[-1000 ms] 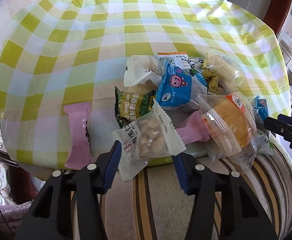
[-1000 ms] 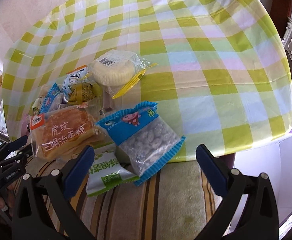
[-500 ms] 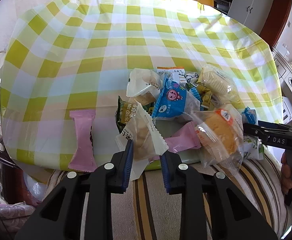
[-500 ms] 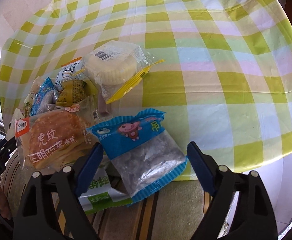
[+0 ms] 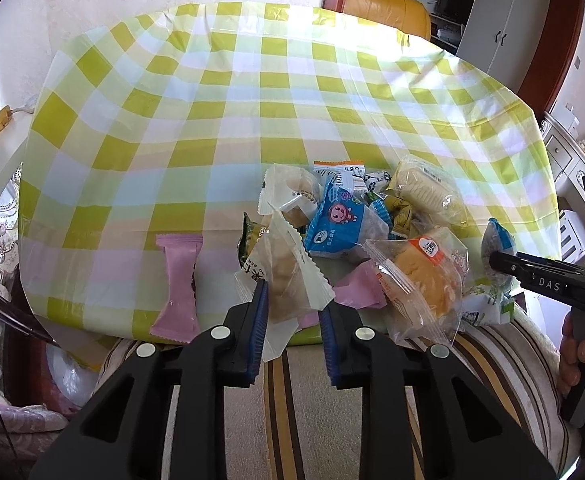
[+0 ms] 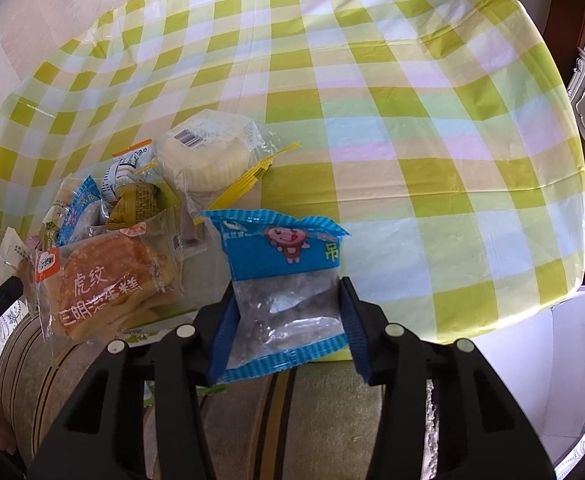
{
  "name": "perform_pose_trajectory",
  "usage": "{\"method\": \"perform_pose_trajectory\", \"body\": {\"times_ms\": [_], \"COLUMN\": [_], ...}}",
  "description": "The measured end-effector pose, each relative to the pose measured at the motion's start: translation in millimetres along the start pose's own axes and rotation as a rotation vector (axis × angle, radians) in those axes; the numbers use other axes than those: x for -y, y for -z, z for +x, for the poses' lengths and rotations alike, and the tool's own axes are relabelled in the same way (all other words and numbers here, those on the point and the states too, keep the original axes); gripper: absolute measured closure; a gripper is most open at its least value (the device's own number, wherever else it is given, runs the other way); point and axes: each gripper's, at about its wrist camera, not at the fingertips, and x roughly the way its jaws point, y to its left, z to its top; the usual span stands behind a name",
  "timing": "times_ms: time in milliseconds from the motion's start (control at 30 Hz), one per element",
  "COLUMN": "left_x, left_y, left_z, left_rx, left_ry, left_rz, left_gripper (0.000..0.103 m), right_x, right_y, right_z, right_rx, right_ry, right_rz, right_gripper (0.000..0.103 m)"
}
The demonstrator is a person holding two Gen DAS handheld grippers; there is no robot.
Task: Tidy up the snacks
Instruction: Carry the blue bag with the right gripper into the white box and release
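A heap of snack packs lies at the near edge of the checked table [image 5: 212,128]. My left gripper [image 5: 294,298] is shut on a clear pack with a beige pastry [image 5: 288,276], held tilted on edge above the table edge. My right gripper [image 6: 286,296] is shut on a blue pack with a pink cartoon face [image 6: 284,276], lifted a little. That gripper also shows at the right of the left wrist view [image 5: 492,262]. A tiger-stripe cake pack [image 6: 104,284] lies left of the blue pack. A pink bar [image 5: 178,280] lies apart at the left.
A second blue cartoon pack [image 5: 340,222], a round white cake pack [image 6: 208,152], a green pack [image 5: 254,236] and small wrapped sweets [image 6: 132,200] fill the heap. A striped cushion [image 5: 304,400] lies below the table edge. An orange chair [image 5: 388,8] stands behind the table.
Both grippers have closed: the left on the beige pastry pack, the right on the blue cartoon pack. Both packs have been raised and the cameras have drawn back from the table.
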Motion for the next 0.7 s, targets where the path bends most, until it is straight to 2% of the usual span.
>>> {"method": "perform_pose_trajectory", "body": {"times_ms": [400, 567, 700], "left_x": [31.9, 67.2, 102.5], "left_y": [-15.6, -18.9, -17.8], "left_z": [-33.3, -38.5, -33.5], "left_rx": [0.083, 0.091, 0.068], "left_ry": [0.020, 0.078, 0.153], "left_rz": [0.061, 0.124, 0.175], "left_gripper": [0.079, 0.079, 0.079], "right_x": [22.2, 39.7, 58.1], "right_y": [7.0, 14.8, 24.1], "right_z": [-30.5, -44.2, -56.4], "right_rx": [0.080, 0.105, 0.124], "right_ry": [0.044, 0.087, 0.139], "right_rz": [0.046, 0.074, 0.099], "right_gripper": [0.057, 0.057, 0.056]}}
